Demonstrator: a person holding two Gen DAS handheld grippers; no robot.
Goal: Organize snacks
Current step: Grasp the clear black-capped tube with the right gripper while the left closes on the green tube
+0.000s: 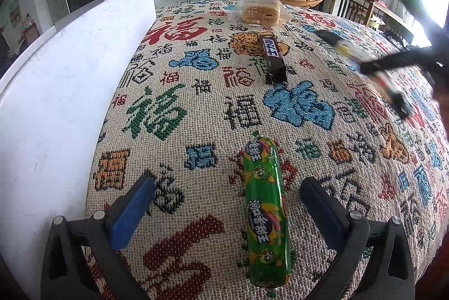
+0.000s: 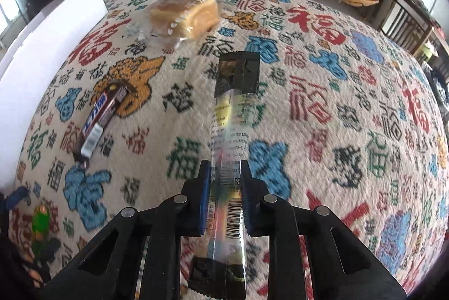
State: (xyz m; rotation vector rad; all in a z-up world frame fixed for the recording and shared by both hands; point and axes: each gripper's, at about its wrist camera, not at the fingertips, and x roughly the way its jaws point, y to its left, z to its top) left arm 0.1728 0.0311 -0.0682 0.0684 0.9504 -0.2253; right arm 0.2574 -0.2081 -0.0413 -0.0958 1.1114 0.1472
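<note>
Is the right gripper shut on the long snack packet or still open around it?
Shut: the right gripper clamps the long snack packet between both blue pads.

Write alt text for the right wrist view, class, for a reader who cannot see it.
The right gripper has its jaws shut on a long snack packet, held above a patterned tablecloth. On the cloth beyond lie a chocolate bar at left and wrapped bread farther back.

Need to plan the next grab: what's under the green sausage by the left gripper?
Only the patterned tablecloth lies under the green sausage, between the open left gripper fingers. Whatever sits directly beneath its length is covered; nothing sticks out along its edges.
</note>
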